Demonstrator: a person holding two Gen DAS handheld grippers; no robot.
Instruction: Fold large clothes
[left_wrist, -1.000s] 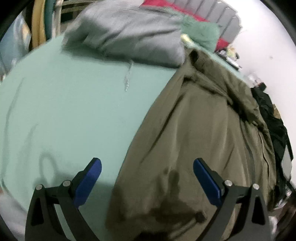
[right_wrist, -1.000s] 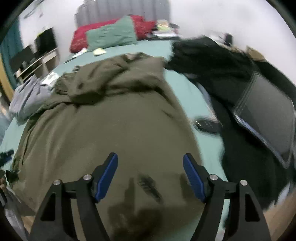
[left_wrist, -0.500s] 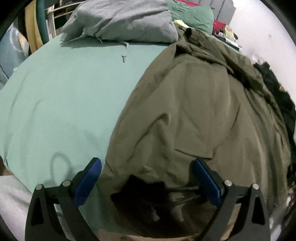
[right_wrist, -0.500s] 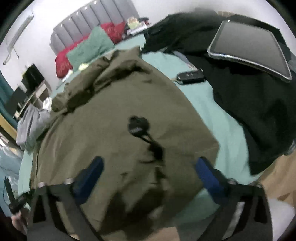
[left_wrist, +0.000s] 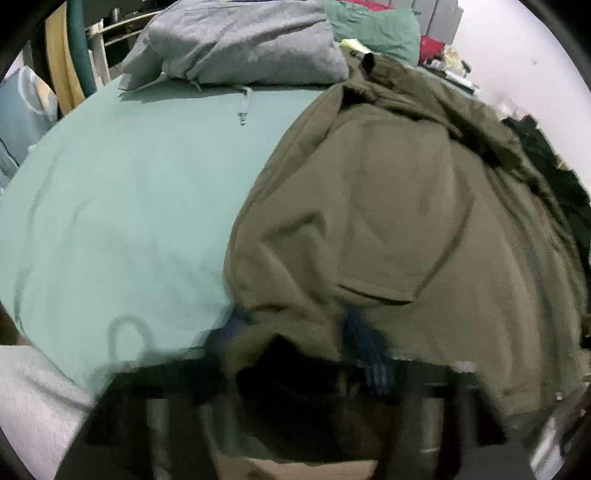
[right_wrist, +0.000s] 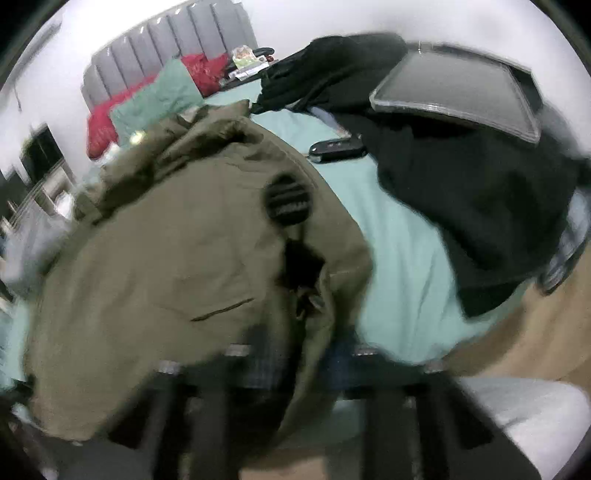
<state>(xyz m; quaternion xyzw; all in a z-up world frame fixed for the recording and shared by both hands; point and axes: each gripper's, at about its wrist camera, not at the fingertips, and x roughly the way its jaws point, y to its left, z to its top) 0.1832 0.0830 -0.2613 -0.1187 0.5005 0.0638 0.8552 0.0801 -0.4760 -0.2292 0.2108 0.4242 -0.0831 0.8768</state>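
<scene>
While both views blur near the bed's (left_wrist: 110, 206) foot edge, I see the olive jacket (left_wrist: 406, 229) spread along the mint-green sheet, its hem bunched at that edge. My left tool (left_wrist: 295, 332) has its blue fingers (left_wrist: 364, 343) drawn close together with the hem's fabric gathered between them, near the jacket's left corner. My right tool (right_wrist: 299, 362) sits at the hem's other corner, fabric draped over it; I cannot tell how wide it stands. A grey garment (left_wrist: 243, 48) lies folded toward the bed's head by the left edge. A black garment (right_wrist: 461, 177) covers the right edge, carrying a tablet (right_wrist: 458, 88), with a dark key fob (right_wrist: 336, 149) just beside it.
</scene>
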